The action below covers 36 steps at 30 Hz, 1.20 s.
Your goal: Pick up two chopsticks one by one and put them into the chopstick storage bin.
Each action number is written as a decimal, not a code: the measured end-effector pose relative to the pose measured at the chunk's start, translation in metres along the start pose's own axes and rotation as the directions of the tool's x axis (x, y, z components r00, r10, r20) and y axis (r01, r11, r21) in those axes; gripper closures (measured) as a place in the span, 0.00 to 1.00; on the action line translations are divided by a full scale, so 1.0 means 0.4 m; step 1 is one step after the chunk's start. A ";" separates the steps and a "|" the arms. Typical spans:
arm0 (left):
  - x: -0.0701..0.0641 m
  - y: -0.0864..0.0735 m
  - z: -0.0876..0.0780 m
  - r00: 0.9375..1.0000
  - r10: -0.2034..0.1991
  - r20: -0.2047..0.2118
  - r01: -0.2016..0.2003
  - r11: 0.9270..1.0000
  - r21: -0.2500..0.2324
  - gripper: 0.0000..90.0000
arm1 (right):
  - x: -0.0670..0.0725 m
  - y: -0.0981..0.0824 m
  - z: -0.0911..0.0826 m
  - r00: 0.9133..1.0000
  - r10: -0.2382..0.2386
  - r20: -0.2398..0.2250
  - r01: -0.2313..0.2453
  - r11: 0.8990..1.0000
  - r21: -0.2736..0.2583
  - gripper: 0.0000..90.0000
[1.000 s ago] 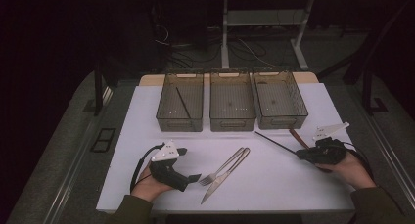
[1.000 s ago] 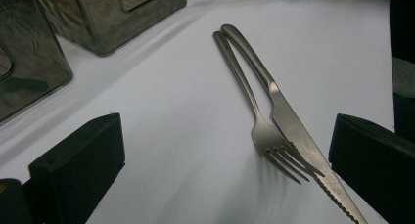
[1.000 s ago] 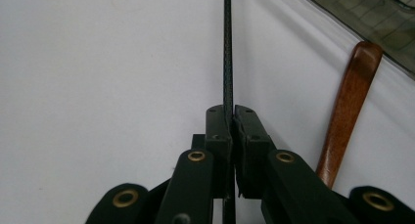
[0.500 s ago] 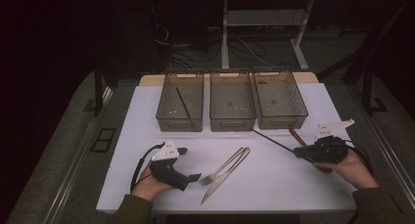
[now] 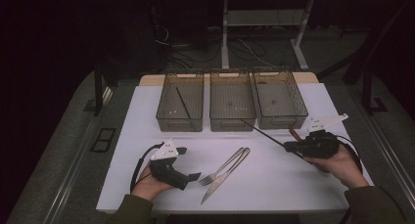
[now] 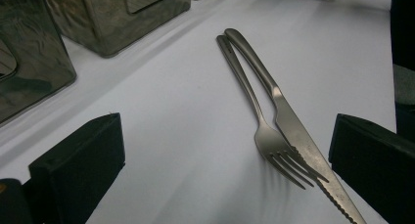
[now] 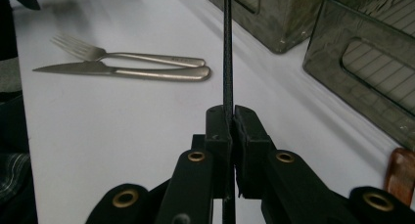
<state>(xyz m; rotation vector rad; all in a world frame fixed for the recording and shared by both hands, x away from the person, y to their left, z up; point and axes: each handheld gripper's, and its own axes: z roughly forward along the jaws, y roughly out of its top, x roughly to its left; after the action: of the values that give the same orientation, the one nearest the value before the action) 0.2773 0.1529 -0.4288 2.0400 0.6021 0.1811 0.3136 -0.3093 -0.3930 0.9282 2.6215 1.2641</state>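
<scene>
My right gripper is shut on a thin black chopstick, held above the white table with its tip toward the middle bin. In the right gripper view the chopstick runs straight up from the closed jaws of the right gripper. A steel fork and knife lie side by side at the table's middle front. My left gripper rests open just left of them. In the left gripper view the fork and knife lie between the wide-apart jaws of the left gripper.
Three clear bins stand in a row at the back: the left bin holds another black chopstick, then the middle bin and the right bin. A small brown object lies beside my right gripper.
My right gripper has risen and shifted slightly left with the chopstick, whose tip now reaches nearer the middle bin. The left gripper, fork and knife have stayed put.
</scene>
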 end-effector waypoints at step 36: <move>0.012 0.001 0.007 1.000 -0.010 -0.006 0.010 1.000 -0.016 0.00 | 0.046 0.185 0.133 0.997 0.049 0.051 -0.048 0.999 -0.011 0.94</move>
<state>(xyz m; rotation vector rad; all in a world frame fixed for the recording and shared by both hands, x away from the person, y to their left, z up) 0.2824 0.1528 -0.4306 2.0212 0.6124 0.1862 0.3519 -0.2279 -0.3701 1.0148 2.5670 1.2446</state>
